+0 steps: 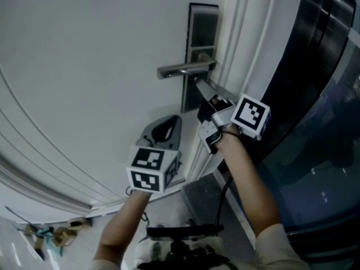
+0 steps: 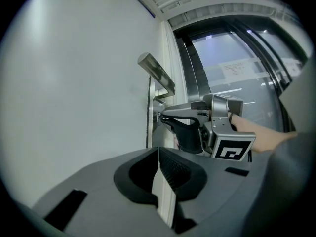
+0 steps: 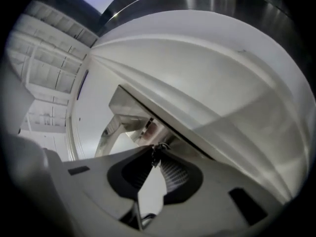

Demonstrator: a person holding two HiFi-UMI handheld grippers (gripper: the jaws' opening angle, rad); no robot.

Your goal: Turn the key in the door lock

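Shell of the right grey plastic claw (image 3: 155, 154): smooth moulded plastic, matt. Its inner pads (image 3: 173, 174): dark, finely ribbed.

At this claw's tips, the small dark metal key (image 3: 157, 148): dull sheen; finer finish too small to tell.

Directly ahead of the tips, the tall metal lock plate (image 1: 201, 32): polished, reflective.

Just above the claw, the silver metal lever handle (image 1: 185, 68): brushed, satin.

Left of the claw, the white door panel (image 1: 84, 66): smooth, painted, low gloss.

Right of the claw, the dark glass panel (image 1: 315, 122): glossy, with reflections.

Shell of the left grey plastic claw (image 2: 158, 152): matt, with ribbed pads.
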